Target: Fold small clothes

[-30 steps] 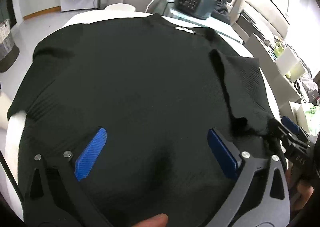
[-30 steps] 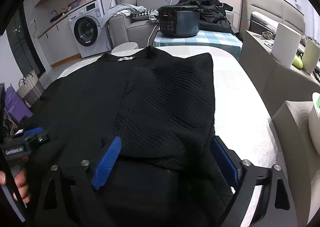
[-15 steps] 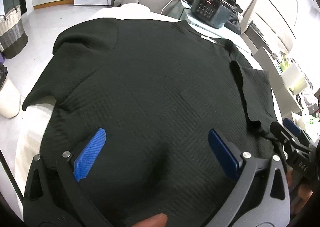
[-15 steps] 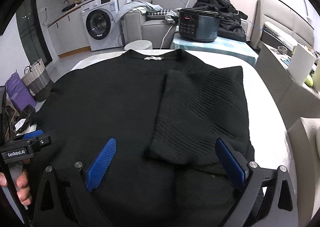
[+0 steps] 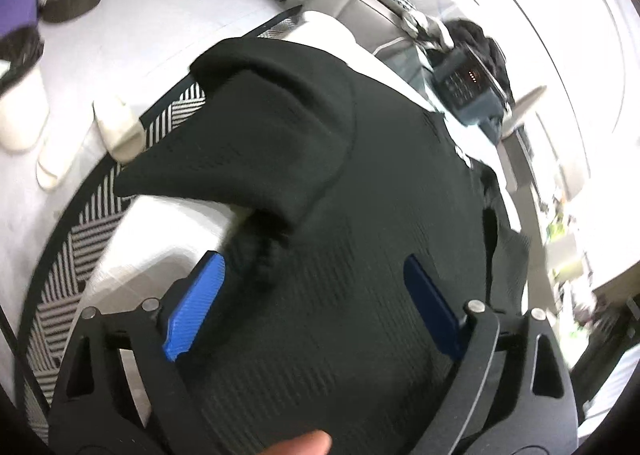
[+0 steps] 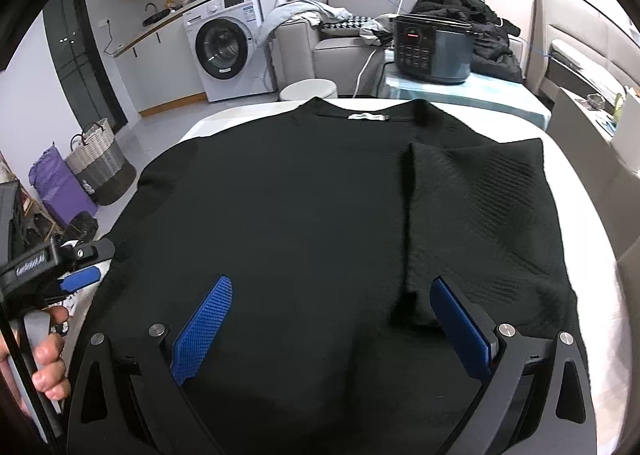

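Observation:
A black knit sweater (image 6: pixel 304 207) lies flat on a white round table (image 6: pixel 580 183), collar at the far side. Its right sleeve (image 6: pixel 480 215) is folded in over the body. Its left sleeve (image 5: pixel 256 135) hangs over the table's left edge. My left gripper (image 5: pixel 316 307) is open and empty, low over the sweater's left side near the armpit. It also shows in the right wrist view (image 6: pixel 76 275). My right gripper (image 6: pixel 332 323) is open and empty above the hem, its right finger beside the folded sleeve's cuff.
A rice cooker (image 6: pixel 432 51) stands on a side table behind the table. A washing machine (image 6: pixel 224 51), sofa and stool (image 6: pixel 308 89) are further back. A basket (image 6: pixel 100 163) and purple bag stand on the floor left. Slippers (image 5: pixel 116 127) lie on a striped rug.
My left gripper has swung left toward the hanging left sleeve. My right gripper has pulled back and left, off the folded right sleeve, which stays in place.

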`<state>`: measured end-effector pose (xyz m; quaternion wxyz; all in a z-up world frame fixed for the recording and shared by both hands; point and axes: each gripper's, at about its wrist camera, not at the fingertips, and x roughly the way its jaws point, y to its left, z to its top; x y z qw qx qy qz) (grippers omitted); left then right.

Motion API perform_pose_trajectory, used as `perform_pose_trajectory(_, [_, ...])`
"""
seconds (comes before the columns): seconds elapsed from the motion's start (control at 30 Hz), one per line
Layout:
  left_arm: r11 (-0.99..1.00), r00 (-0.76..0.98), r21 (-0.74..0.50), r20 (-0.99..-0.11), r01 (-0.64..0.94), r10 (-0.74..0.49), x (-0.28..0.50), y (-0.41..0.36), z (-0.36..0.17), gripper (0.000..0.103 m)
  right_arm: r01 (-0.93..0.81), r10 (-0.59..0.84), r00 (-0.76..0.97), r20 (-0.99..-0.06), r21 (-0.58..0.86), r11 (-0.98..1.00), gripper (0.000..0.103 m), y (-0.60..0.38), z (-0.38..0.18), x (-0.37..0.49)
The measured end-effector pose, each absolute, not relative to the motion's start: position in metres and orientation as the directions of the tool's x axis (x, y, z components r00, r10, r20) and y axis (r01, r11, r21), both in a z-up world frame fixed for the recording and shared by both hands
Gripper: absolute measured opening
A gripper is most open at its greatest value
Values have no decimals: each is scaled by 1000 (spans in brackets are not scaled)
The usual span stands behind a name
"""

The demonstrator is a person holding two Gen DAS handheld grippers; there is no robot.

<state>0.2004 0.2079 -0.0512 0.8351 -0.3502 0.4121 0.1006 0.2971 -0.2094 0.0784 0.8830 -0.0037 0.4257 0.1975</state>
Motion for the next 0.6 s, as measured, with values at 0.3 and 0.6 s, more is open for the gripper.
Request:
perform_pose_trajectory(0.3, [625, 666, -545, -744, -559, -54, 211, 262, -67, 67, -359, 345, 560, -753, 155, 921, 101, -209, 78, 292])
perform_pose_trajectory(0.6, [750, 707, -389, -692, -535, 146, 232, 246, -34, 2, -358, 335, 555, -761, 145, 922, 101, -210, 70, 291])
